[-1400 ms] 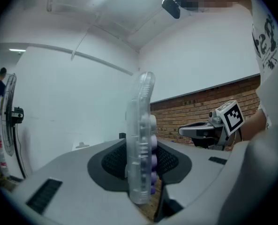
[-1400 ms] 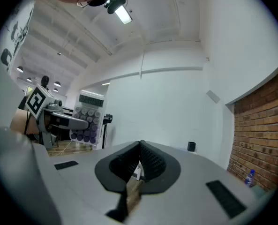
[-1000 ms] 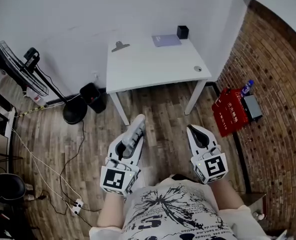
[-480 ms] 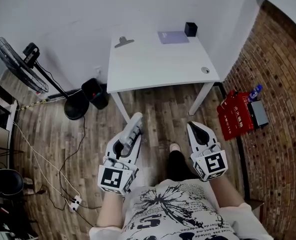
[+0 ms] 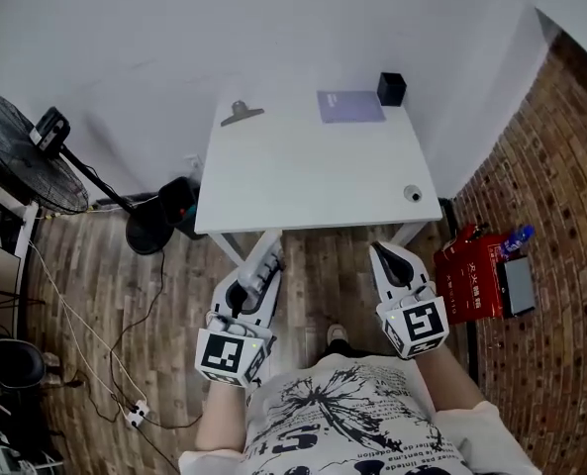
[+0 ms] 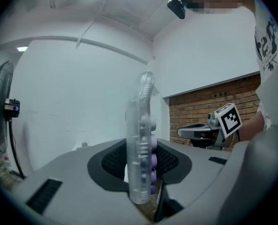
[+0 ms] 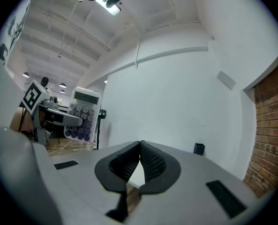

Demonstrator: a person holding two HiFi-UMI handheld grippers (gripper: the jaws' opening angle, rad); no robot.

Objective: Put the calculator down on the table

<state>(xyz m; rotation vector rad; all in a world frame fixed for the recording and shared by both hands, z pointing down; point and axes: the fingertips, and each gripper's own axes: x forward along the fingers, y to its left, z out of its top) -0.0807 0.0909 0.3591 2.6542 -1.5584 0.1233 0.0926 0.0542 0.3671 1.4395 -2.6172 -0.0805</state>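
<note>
A clear calculator (image 5: 264, 262) with purple keys stands on edge between the jaws of my left gripper (image 5: 256, 283), which is shut on it. In the left gripper view the calculator (image 6: 140, 144) rises upright out of the dark pads, keys facing right. My right gripper (image 5: 390, 261) is shut with nothing in it; its pads meet in the right gripper view (image 7: 140, 159). Both grippers hover over the wooden floor, just short of the front edge of the white table (image 5: 303, 181). The right gripper view also catches the calculator (image 7: 83, 115) from the key side.
On the table lie a metal clip (image 5: 240, 113), a purple sheet (image 5: 350, 106), a black box (image 5: 391, 88) and a small round object (image 5: 413, 194). A fan (image 5: 34, 158) and black bin (image 5: 177, 206) stand left, a red bag (image 5: 474, 276) right. Cables cross the floor.
The table has come much closer in the head view. Both grippers have travelled forward to its front edge, the left one still gripping the calculator.
</note>
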